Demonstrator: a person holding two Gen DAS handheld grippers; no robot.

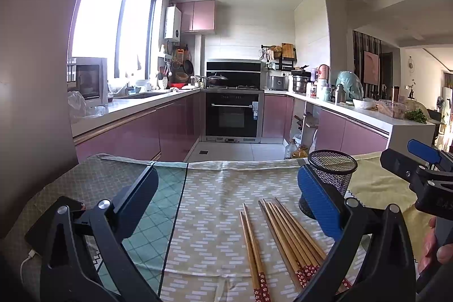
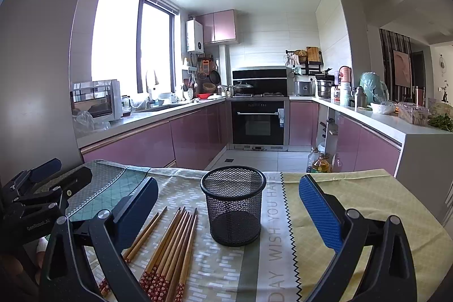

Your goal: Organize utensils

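Observation:
Several wooden chopsticks with red flowered ends lie flat on the patterned tablecloth [image 1: 209, 217]: a loose pair [image 1: 252, 242] and a bundle [image 1: 288, 237] to its right. In the right wrist view the pair [image 2: 144, 231] and the bundle [image 2: 172, 242] lie left of an upright, empty black mesh holder [image 2: 233, 205]. My left gripper [image 1: 226, 171] is open above the cloth, with the chopsticks below and between its fingers and the mesh holder [image 1: 334, 169] behind its right finger. My right gripper [image 2: 229, 181] is open and faces the holder without touching it. Each gripper shows in the other's view, the right gripper [image 1: 410, 156] and the left gripper [image 2: 61, 171].
The table's far edge [image 1: 226, 162] drops to a tiled kitchen floor with oil bottles [image 2: 318, 160] standing on it. Pink cabinets and an oven [image 2: 257, 120] lie beyond. A person's hand [image 1: 436, 245] holds the right gripper. A white cable [image 1: 28, 258] lies at the near left.

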